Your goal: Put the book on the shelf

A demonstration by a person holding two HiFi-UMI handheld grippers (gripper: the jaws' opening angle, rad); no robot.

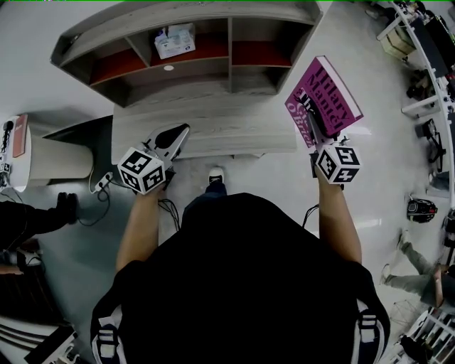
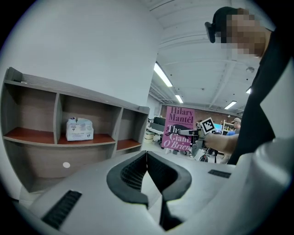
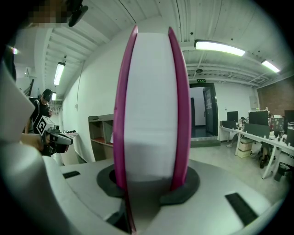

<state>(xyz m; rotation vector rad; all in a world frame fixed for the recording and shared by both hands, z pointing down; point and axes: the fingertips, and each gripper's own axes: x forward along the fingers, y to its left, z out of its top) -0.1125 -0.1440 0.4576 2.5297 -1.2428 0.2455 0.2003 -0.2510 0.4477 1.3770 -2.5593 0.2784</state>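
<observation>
Right gripper had its jaws pinched on the book, one pad on each magenta cover at the fore-edge. White page block faced straight back at the gripper cam, so the spine pointed away from the person. Book stood upright, long axis approx vertical, and the title read right way up in the left gripper view. Front cover faced the person's left, twd the left gripper.

In the head view the book hung in the air just beside the right end of the shelf. It was past the end of the tabletop, w/ floor below, and touched neither shelf nor tabletop. Grip sat a bit below the book's mid-height, w/ most of the cover above the jaws.

Left gripper had its jaws pressed together w/ nothing between them. Head view put it over the front-left part of the tabletop, tip twd the shelf but apart from it. Both grippers pointed fwd, roughly parallel.

Shelf sat on the tabletop against a white wall, w/ three compartments in a row on reddish-brown boards. A white tissue pack stood in the middle compartment, twd its left side.
</observation>
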